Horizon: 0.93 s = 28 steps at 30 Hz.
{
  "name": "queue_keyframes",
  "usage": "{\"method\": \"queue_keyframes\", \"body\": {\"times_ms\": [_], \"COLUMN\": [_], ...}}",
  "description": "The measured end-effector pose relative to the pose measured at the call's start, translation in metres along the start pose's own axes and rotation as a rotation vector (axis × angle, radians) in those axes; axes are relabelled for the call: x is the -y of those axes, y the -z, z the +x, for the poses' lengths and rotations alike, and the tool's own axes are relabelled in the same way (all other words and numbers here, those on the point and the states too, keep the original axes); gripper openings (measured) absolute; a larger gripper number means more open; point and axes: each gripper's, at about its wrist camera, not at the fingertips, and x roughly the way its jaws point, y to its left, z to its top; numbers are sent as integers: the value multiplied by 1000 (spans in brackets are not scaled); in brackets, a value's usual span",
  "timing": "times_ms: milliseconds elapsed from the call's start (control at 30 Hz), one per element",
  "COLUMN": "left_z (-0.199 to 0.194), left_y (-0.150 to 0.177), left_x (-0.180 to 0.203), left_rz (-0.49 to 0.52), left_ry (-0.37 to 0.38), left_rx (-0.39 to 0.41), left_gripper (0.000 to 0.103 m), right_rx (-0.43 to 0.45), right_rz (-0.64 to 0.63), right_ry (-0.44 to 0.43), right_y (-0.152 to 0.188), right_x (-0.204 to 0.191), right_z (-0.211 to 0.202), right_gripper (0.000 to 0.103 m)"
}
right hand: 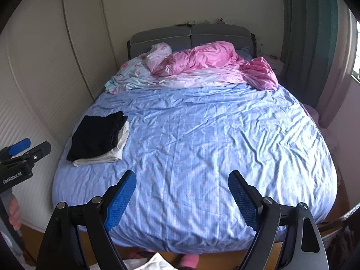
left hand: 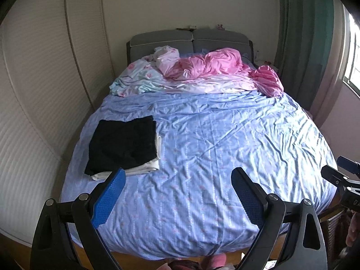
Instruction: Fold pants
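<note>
Bedroom, rumpled blue bed sheet (left hand: 213, 148). Folded black pants (left hand: 122, 145) rest on folded white garment (left hand: 144, 168), near the left edge. Left gripper (left hand: 177, 193) and right gripper (right hand: 182, 196) hover wide, empty. Risk: a careless grab toppling the stack.

Daylight comes in from the window (left hand: 353, 51) on the right — it's blown out white, and the creases in the blue sheet (left hand: 225, 146) near it shine. The left side is dimmer. Heavy fisheye bend, walls bow, black vignette in the corners. Everything's slightly soft — the bottom edge is blurriest.
</note>
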Motion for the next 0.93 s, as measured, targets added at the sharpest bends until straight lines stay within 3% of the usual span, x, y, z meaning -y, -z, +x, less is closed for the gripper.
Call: {"method": "queue_keyframes", "body": {"times_ms": [267, 933], "left_z": [-8, -9], "left_y": [1, 8], "left_x": [28, 54], "left_rz": [40, 50], "left_ry": [-32, -43], "left_rx": [41, 14], "left_gripper": [96, 95], "right_rx": [7, -27], "right_rz": [4, 5], "right_ry": [-7, -11], "right_y": [4, 14], "right_x": [21, 38], "right_z": [-10, -8], "right_gripper": [85, 85]}}
